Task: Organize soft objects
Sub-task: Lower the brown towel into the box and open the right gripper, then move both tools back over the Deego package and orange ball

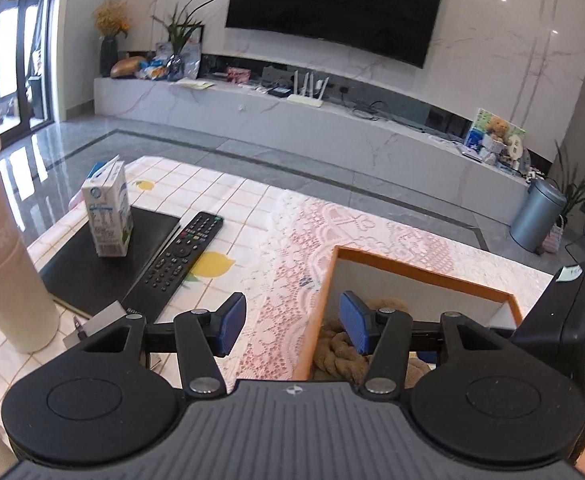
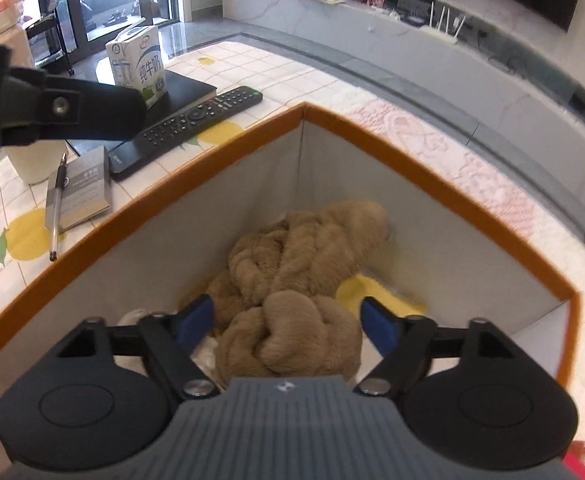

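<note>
An orange-rimmed white box (image 2: 432, 196) stands on the table and holds a knotted tan plush (image 2: 304, 264) and a yellow soft item (image 2: 376, 292). My right gripper (image 2: 288, 322) is open above the box, its blue pads either side of the plush's near end, holding nothing. My left gripper (image 1: 292, 326) is open and empty over the box's left rim (image 1: 320, 300). The tan plush (image 1: 342, 350) shows behind its right finger. The right gripper's body (image 1: 564, 320) shows at the right edge of the left wrist view.
A milk carton (image 1: 108, 212) stands on a black book (image 1: 104, 260). A remote (image 1: 172, 264), a small grey booklet (image 2: 86, 188) with a pen (image 2: 56, 212), and a beige tumbler (image 1: 8, 280) lie left of the box. A lace cloth (image 1: 332, 232) covers the table.
</note>
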Demonstrator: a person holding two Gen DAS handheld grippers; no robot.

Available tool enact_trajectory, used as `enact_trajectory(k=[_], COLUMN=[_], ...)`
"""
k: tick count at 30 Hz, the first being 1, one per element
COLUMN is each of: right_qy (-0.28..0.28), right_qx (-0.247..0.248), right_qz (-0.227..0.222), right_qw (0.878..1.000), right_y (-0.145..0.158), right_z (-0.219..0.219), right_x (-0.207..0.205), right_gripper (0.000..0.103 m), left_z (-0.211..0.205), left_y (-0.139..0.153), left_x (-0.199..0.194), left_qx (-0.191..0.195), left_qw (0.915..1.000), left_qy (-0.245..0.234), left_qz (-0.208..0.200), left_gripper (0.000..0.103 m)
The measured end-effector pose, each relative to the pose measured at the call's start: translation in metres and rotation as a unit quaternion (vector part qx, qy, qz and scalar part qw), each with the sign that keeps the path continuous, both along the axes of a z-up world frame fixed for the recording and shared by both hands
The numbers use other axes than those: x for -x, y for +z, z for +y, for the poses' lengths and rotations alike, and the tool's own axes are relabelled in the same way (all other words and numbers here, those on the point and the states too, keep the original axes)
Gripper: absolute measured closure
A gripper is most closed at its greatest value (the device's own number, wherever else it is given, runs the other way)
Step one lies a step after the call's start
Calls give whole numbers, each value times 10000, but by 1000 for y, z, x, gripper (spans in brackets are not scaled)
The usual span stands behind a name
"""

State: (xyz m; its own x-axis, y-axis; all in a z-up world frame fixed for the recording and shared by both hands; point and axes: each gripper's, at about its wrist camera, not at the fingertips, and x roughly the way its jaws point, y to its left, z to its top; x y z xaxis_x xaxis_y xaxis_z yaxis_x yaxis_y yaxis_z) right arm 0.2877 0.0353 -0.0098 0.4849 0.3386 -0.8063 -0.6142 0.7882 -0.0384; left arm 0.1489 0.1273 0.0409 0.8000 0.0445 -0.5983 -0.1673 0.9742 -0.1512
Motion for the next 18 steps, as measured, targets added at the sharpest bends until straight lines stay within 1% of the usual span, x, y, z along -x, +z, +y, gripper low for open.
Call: enact_trajectory(k=[2,4,6,8,12,13,15,16,18], right_qy=[-28,-179,-271,-284,-283,-290,-303,-327,-394], right_qx=[21,-20,-145,-259,-365,-436,-579,-640,-709], right_qz=[-109,-197,-305,-340,-576,-623,-680,-721,-831], right_qw=[9999,9996,9991,9987,9973,9967,9955,9948,9932], right_y=[6,13,22,30,54,62,79,88,107], right_z=[-4,-9,-13,-17,-23,-27,-37,-42,-55], right_x=[3,6,10,15,31,35,42,46,53], right_gripper=[16,8,6,5,3,3,3,3,3], left_z=[-3,-5,-7,-8,-13,-13,-12,-13,-19], left_y=[2,6,10,17,30,33,38,40,43], left_x=[2,4,8,14,23,25,27,29,34], left_qx=[-29,-35,27,56,-78,-9,297,383,421], left_qw=[9999,9999,9996,9991,9975,9972,9965,9958,9948], left_qy=[-84,-48,45,34,128,102,-137,-239,-334], left_qz=[-80,-150,-276,-411,-691,-735,-775,-795,-869], left_gripper=[40,40,40,40,40,40,39,39,39])
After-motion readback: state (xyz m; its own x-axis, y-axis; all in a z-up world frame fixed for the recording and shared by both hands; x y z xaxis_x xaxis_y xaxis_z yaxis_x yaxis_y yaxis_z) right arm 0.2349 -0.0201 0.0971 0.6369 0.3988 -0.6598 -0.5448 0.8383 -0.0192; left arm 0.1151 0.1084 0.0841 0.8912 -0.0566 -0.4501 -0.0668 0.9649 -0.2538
